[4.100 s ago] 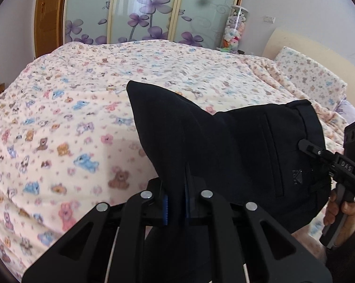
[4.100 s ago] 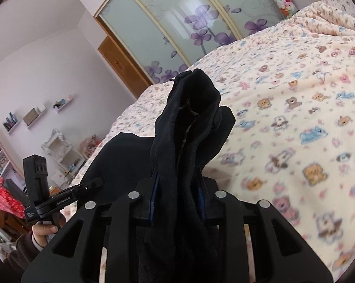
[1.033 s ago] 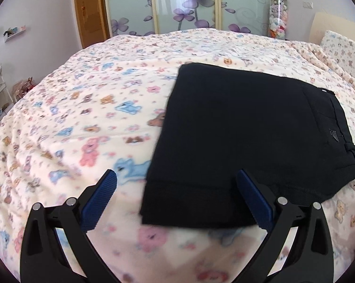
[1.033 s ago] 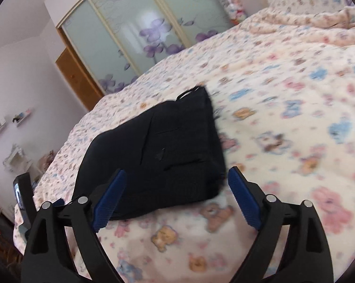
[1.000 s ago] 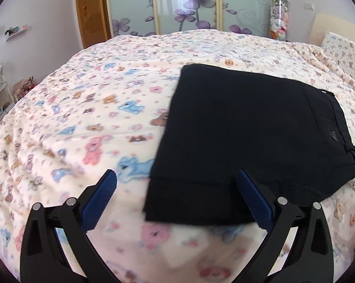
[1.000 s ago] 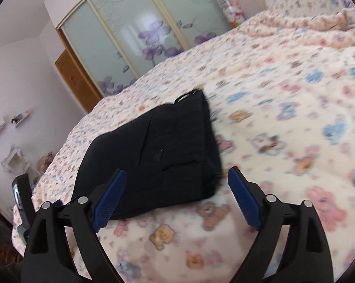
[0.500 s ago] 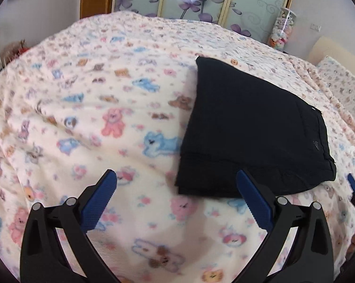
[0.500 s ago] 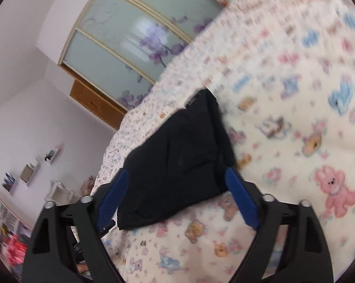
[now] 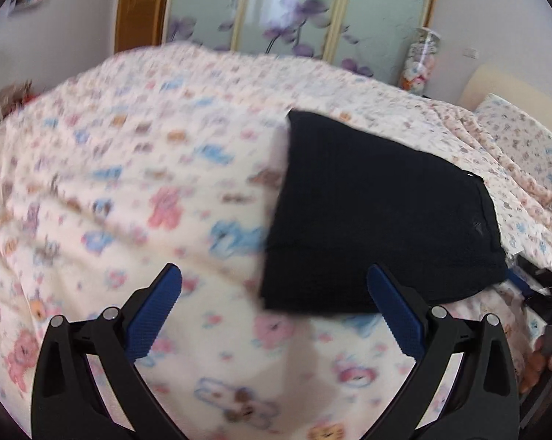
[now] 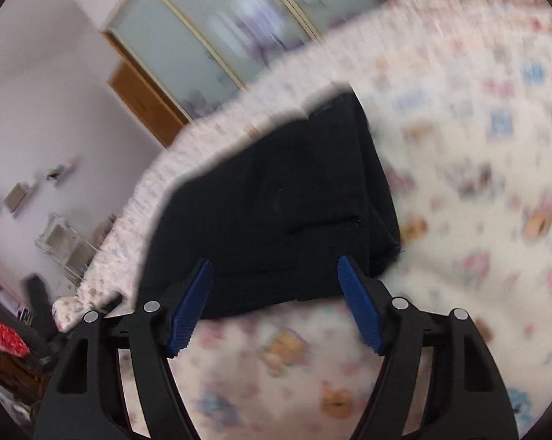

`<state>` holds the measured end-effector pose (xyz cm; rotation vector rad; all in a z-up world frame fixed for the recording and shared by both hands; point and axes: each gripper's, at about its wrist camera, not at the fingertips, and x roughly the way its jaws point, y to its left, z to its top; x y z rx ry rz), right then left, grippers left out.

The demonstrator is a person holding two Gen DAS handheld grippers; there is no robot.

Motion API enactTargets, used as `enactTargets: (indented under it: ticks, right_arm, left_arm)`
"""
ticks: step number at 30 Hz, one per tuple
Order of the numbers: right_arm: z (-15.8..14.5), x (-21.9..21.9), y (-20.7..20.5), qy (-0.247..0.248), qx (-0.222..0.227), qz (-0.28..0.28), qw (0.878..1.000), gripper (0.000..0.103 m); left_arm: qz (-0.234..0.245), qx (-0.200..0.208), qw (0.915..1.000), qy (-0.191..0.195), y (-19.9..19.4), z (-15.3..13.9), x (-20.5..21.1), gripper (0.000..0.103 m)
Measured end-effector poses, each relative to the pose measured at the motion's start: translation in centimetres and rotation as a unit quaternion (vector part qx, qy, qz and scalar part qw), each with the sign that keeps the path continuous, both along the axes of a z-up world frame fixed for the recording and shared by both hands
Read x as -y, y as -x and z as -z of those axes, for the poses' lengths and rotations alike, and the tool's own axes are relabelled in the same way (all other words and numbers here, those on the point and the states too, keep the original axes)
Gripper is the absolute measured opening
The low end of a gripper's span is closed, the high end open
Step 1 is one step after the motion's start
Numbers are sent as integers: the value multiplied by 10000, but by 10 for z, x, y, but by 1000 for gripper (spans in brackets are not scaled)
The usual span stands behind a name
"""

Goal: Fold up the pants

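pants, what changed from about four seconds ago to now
Both grippers have let go. Earlier each was shut on the lifted black pants; now they lie folded flat on the bedspread. The left gripper stands wide open and empty, drawn back. The right gripper is open too, its jaws just closing somewhat, nothing between them. The bedspread looks unchanged.

Left claw gapes wide and empty at the frame bottom; right claw, empty too, has just been narrowing.
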<state>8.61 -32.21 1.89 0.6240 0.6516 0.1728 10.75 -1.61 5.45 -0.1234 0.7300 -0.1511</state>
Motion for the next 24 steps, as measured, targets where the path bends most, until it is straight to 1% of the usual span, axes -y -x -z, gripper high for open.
enactTargets:
  ticks: [1, 3, 4, 6, 7, 8, 9, 10, 11, 12, 13, 14, 15, 16, 17, 18, 20, 21, 22, 23, 24]
  right_arm:
    - [1, 2, 0, -80, 48, 5, 10000, 73]
    - [3, 7, 0, -248, 82, -4, 9997, 73]
    - [3, 7, 1, -268, 87, -11, 9996, 73]
    - [3, 5, 1, -220, 85, -32, 9997, 73]
    - [0, 5, 3, -212, 117, -23, 9997, 73]
    - [-6, 5, 6, -271, 222, -7, 9994, 74]
    - [-13, 9, 9, -461, 424, 7, 9980, 74]
    - [-20, 13, 8, -659, 580, -15, 9961, 75]
    - [-25, 19, 2, -834, 683, -39, 9942, 80]
    - [-34, 26, -10, -941, 683, -10, 9932, 81]
    - [-38, 29, -18, -975, 644, 0, 9931, 81]
    - [-43, 33, -30, -1069, 601, -32, 9924, 81]
    - [-47, 38, -44, -1204, 555, -73, 9911, 81]
    - [-50, 42, -56, -1344, 498, -87, 9896, 81]
    - [-50, 46, -66, -1474, 434, -101, 9881, 81]
    - [-51, 49, -78, -1587, 378, -100, 9866, 81]
    - [-52, 52, -92, -1572, 351, -80, 9869, 81]
    - [-51, 53, -100, -1463, 317, -70, 9887, 81]
    - [-49, 54, -105, -1420, 268, -85, 9895, 81]
    - [-45, 54, -110, -1423, 184, -100, 9896, 81]
    - [-37, 55, -116, -1454, 56, -111, 9893, 81]
  left_arm:
    - [47, 85, 9999, -67, 0, -4, 8, 101]
    - [206, 183, 9996, -33, -3, -8, 20, 101]
    - [335, 214, 9992, 22, -6, -11, 27, 101]
    - [412, 160, 9990, 55, -15, -11, 38, 101]
    - [404, -35, 9992, 20, -25, -6, 43, 101]
    - [349, -317, 9989, -86, -35, 1, 46, 101]
    - [288, -788, 9963, -192, -48, 12, 49, 101]
    - [311, -905, 9954, -67, -52, 15, 48, 100]
    - [280, -857, 9958, 151, -54, 12, 43, 100]
    - [233, -711, 9955, 577, -55, 6, 34, 101]
    - [209, -652, 9940, 857, -58, 1, 29, 101]
    - [168, -663, 9906, 1186, -66, -4, 23, 101]
    - [229, -724, 9866, 1446, -78, -9, 20, 101]
    - [317, -749, 9841, 1582, -89, -14, 21, 101]
    - [326, -714, 9832, 1647, -97, -21, 21, 101]
    - [296, -527, 9835, 1705, -104, -35, 24, 101]
    - [617, 64, 9803, 1874, -108, -60, 32, 101]
    - [789, 366, 9803, 1771, -110, -71, 41, 101]
    - [1042, 552, 9830, 1406, -121, -80, 59, 101]
    - [1170, 476, 9843, 1236, -132, -80, 69, 101]
    - [1255, 265, 9850, 1154, -147, -75, 78, 101]
